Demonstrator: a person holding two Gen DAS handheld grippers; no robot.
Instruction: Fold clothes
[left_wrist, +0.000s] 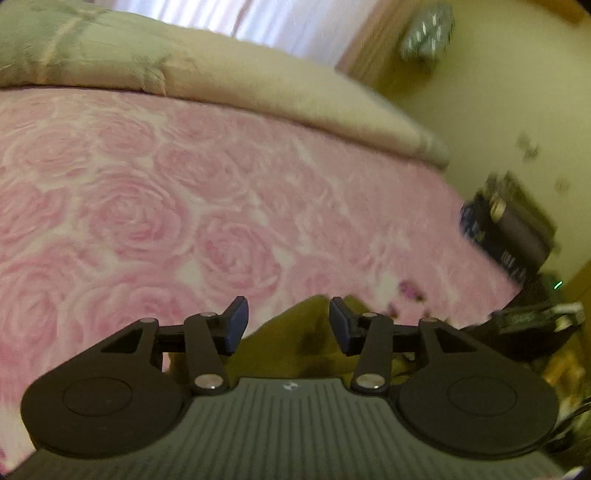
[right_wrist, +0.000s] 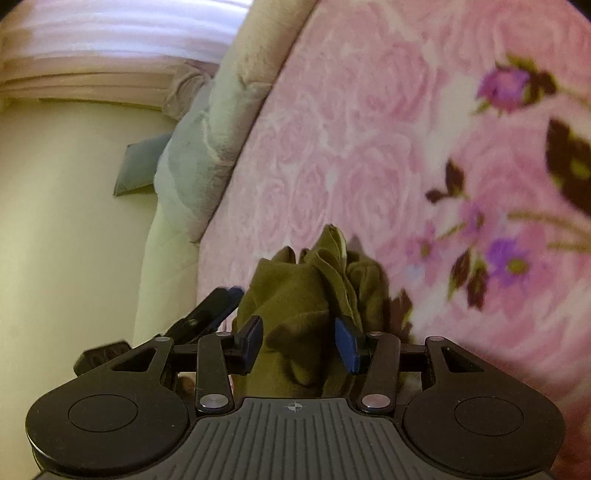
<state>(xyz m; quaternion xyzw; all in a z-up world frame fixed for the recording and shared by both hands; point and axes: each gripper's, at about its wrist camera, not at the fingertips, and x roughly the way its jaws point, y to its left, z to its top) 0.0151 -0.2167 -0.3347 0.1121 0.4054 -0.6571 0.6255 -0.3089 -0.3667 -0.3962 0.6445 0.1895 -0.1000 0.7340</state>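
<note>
Folding barely begun: olive garment (right_wrist: 306, 295) bunched on pink blanket (right_wrist: 369, 147); right gripper (right_wrist: 299, 343) grasping it at 12 o'clock, left gripper (left_wrist: 288, 325) released over it

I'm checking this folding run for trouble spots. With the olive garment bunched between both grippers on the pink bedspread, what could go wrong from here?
1. The olive garment is crumpled, so a fold may lock in wrinkles.
2. The right gripper jaws straddle thick bunched layers; closing may pinch several.
3. The left gripper stands open, so the cloth could sag unevenly.
</note>
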